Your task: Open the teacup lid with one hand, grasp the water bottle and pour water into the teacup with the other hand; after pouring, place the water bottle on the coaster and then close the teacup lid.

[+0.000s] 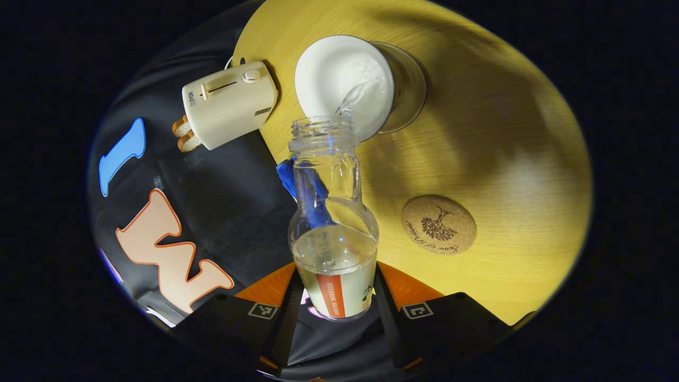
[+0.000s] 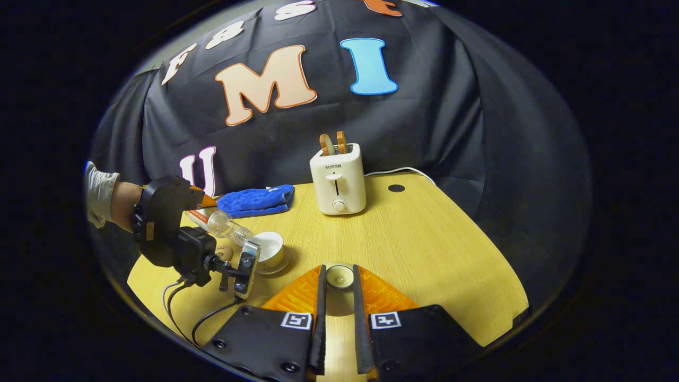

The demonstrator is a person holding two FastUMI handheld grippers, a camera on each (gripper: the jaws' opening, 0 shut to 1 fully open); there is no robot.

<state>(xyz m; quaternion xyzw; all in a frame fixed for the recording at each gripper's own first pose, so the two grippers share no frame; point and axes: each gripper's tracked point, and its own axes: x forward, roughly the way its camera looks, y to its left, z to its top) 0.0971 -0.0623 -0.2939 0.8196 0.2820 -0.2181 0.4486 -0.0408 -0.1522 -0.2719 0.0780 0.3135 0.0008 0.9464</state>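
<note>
In the right gripper view, the left claw [image 2: 204, 209] grips the water bottle [image 2: 225, 226], tilted and pouring into the teacup [image 2: 269, 248]. Right of the teacup, the right claw [image 2: 338, 278] clamps the teacup lid [image 2: 339, 276]. Overtilting could spill onto the table [image 2: 424, 249].

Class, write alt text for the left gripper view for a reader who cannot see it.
The left gripper holds a tilted water bottle, pouring into a white teacup on a wooden table. A cork coaster lies nearby; a toaster stands behind.
</note>
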